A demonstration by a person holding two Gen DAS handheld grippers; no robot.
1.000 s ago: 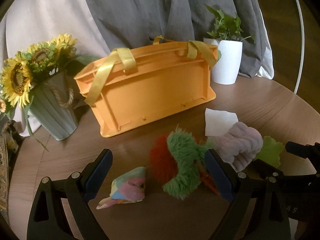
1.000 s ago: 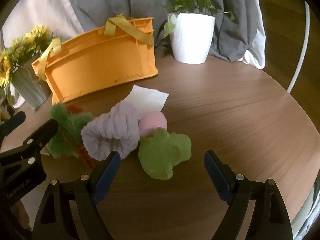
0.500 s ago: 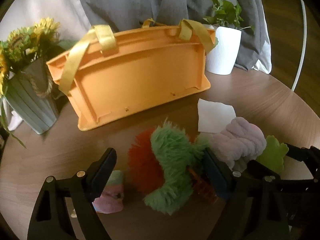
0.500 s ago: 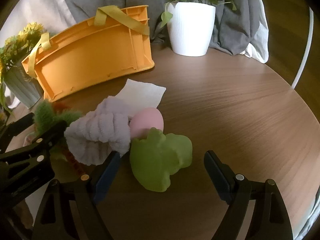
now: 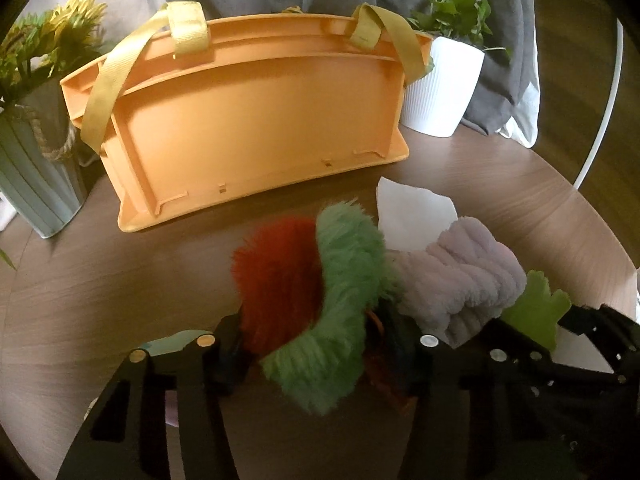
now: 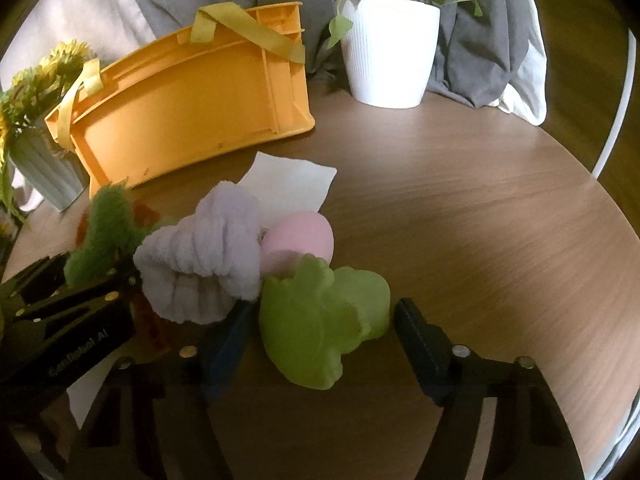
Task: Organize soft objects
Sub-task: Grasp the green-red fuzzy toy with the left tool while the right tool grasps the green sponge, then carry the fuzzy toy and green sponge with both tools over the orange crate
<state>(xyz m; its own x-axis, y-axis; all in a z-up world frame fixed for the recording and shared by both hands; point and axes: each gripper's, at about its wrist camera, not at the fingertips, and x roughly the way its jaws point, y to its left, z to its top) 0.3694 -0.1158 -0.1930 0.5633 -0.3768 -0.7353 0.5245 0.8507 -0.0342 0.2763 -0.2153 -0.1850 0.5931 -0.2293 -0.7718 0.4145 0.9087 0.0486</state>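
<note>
A fluffy red and green plush toy lies on the round wooden table. My left gripper straddles it with its jaws closing, and both pads meet the fur. Against it rests a lilac fleece roll, with a pink egg-shaped sponge behind. A light green foam piece lies between the fingers of my right gripper. Those jaws are closing, and a thin gap still shows at the right pad. A pastel toy is mostly hidden behind the left finger.
An orange basket with yellow straps lies on its side at the back. A white tissue lies in front of it. A white plant pot stands back right, a sunflower vase back left. The table edge curves on the right.
My left gripper came forward and down over the plush toy and its jaws narrowed onto it. The pastel toy slid behind its left finger. The right jaws narrowed around the green foam piece.
</note>
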